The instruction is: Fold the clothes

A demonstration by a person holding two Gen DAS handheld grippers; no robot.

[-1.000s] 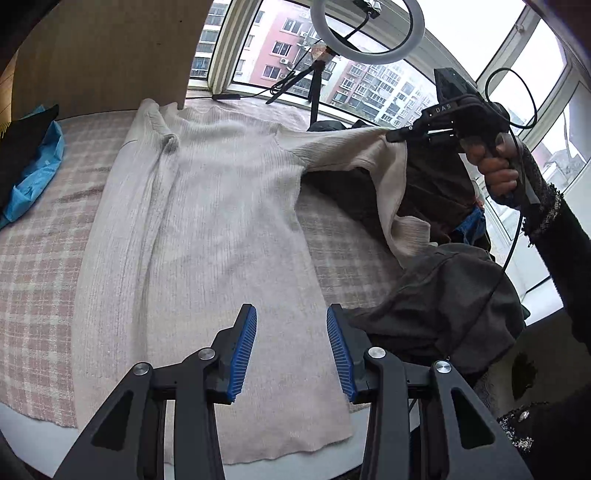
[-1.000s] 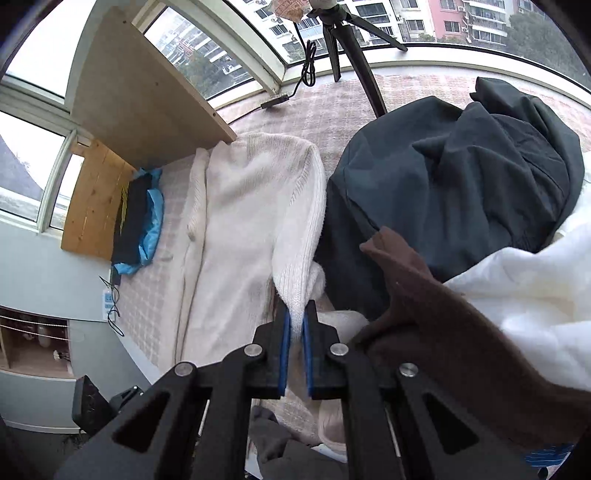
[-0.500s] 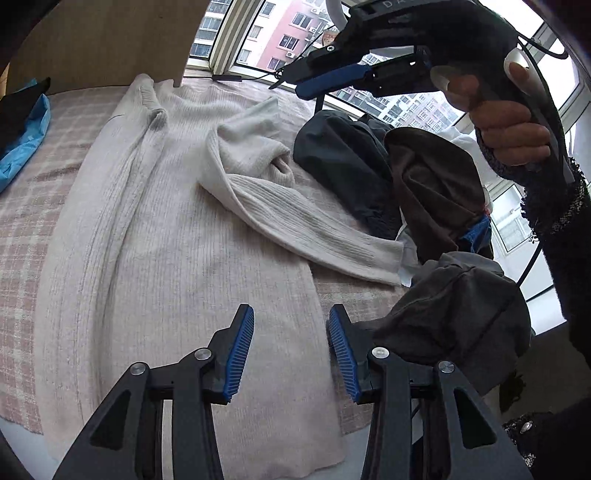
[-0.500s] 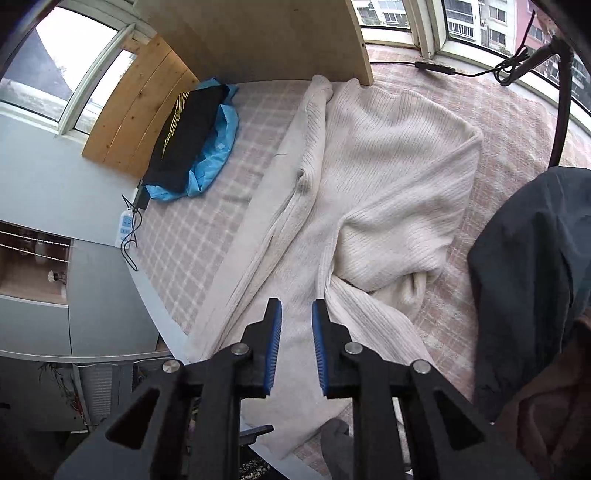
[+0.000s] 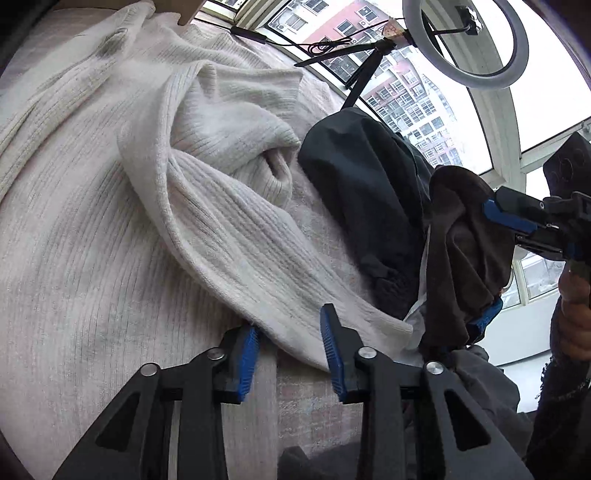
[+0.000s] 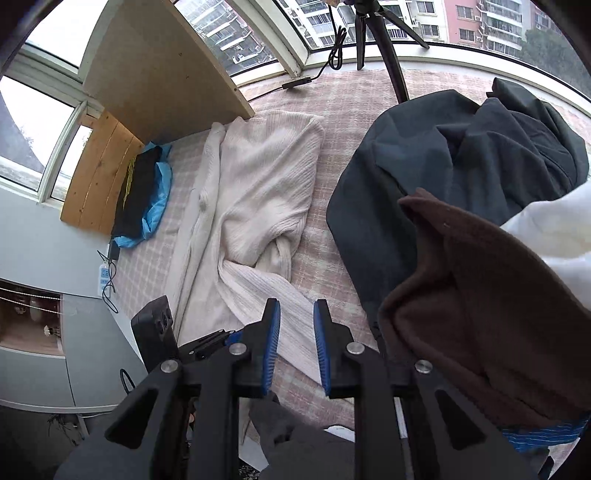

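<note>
A cream ribbed knit sweater (image 5: 110, 221) lies spread on the pink plaid cover (image 6: 332, 258); it also shows in the right wrist view (image 6: 255, 192). Its right sleeve (image 5: 258, 258) lies folded diagonally across the body, cuff toward the clothes pile. My left gripper (image 5: 288, 347) is open, low over the sleeve near its cuff, one jaw on each side of it. My right gripper (image 6: 295, 339) is open and empty, held above the sleeve's lower end; it also shows at the right edge of the left wrist view (image 5: 517, 229).
A pile of clothes lies right of the sweater: a dark grey garment (image 6: 461, 158), a brown one (image 6: 480, 295), a white one (image 6: 554, 221). A black-and-blue folded stack (image 6: 144, 199) sits far left by a wooden board (image 6: 155, 74). A ring-light tripod (image 6: 380, 33) stands by the window.
My right gripper carried the sleeve across the sweater, let it go and drew back to the right. My left gripper moved forward and down to the sleeve's cuff end.
</note>
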